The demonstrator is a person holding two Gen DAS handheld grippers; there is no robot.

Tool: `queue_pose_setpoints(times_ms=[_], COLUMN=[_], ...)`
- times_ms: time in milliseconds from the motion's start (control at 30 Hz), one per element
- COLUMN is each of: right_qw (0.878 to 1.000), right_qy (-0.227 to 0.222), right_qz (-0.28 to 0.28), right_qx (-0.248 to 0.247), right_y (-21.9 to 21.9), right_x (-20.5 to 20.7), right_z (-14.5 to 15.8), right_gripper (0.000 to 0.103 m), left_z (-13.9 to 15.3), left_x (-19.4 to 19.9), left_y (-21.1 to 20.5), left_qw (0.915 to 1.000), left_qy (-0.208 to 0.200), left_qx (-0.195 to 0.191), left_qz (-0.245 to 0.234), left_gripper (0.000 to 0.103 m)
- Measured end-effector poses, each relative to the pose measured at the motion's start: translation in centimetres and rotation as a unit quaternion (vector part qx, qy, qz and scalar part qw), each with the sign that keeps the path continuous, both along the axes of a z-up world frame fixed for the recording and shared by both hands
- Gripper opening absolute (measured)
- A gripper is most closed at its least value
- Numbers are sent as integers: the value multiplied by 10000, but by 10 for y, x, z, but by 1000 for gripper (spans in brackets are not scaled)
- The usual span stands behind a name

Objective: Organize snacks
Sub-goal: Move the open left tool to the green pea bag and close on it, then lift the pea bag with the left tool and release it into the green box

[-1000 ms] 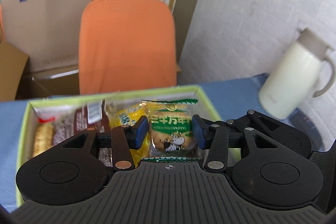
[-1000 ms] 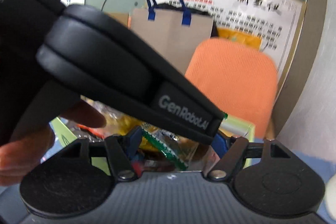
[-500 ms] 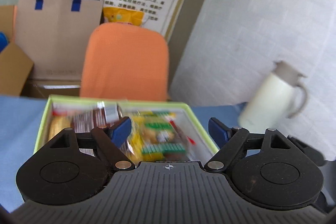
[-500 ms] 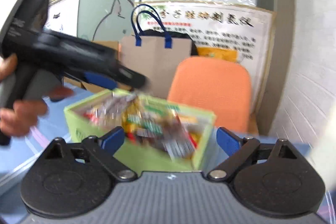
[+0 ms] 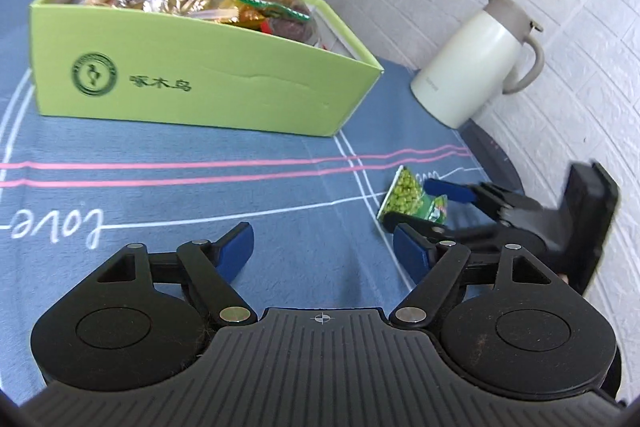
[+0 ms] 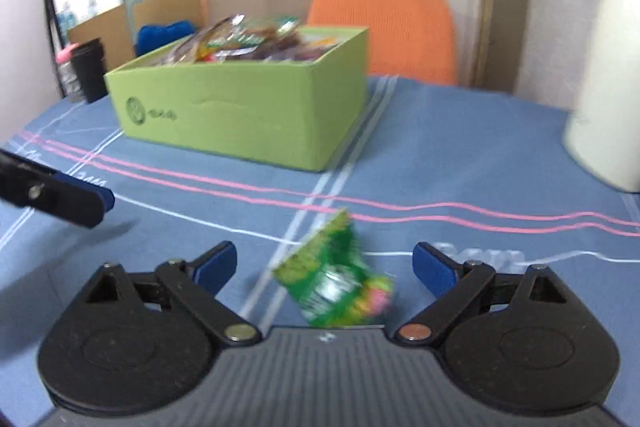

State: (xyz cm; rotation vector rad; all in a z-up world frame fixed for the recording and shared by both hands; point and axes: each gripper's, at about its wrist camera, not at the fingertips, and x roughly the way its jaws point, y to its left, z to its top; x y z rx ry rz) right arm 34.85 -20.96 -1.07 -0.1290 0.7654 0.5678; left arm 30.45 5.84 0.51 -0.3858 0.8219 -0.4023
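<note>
Jaws of the right gripper (image 6: 324, 263) stand released, green snack packet (image 6: 334, 283) lying untouched between them.

right claw (image 6: 324, 263): jaws wide apart | green snack packet (image 6: 334, 283): between them, untouched | green box (image 6: 244, 107): beyond, full

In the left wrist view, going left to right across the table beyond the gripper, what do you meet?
Green snack box → green pea packet → white jug → right gripper, at the picture's right edge, with the packet between its open fingers.
</note>
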Motion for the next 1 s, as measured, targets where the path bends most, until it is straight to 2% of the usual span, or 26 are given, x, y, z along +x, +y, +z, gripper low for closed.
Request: queue_pose_setpoints(times_ms=[67,133,267,533,667,833,1000], right_qw=[9999,9990,9982,9948,9961,9982,9986], right_qy=[-20,74,36,191,-31,-282,-461], right_qz=[164,337,492,581,679,97,188], right_qx=[1,283,329,809,568,517,195], right_y=[11,22,55,102,120,113,126], right_x=[-10,-20,-56,-115,-144,-155,-159], right_z=[0,1,-1,-2,-3,4,1], right_gripper=[94,94,94,94,94,94,94], left_z=[3,3,-1,-10,-13,-13,-15], left_x=[-8,-16,-29,-58,-69,-70,-60], left_y=[4,11,26,42,45,37,25], left_qw=[9999,9997,9994,9981,9976,9981,9988], left_qy=[-24,-54,79,255,279,290,361], left_qx=[98,137,47,-299,-404,-377,-190], left_qz=[74,177,343,481,479,392,269], left_gripper=[67,69,70,70,71,77,71])
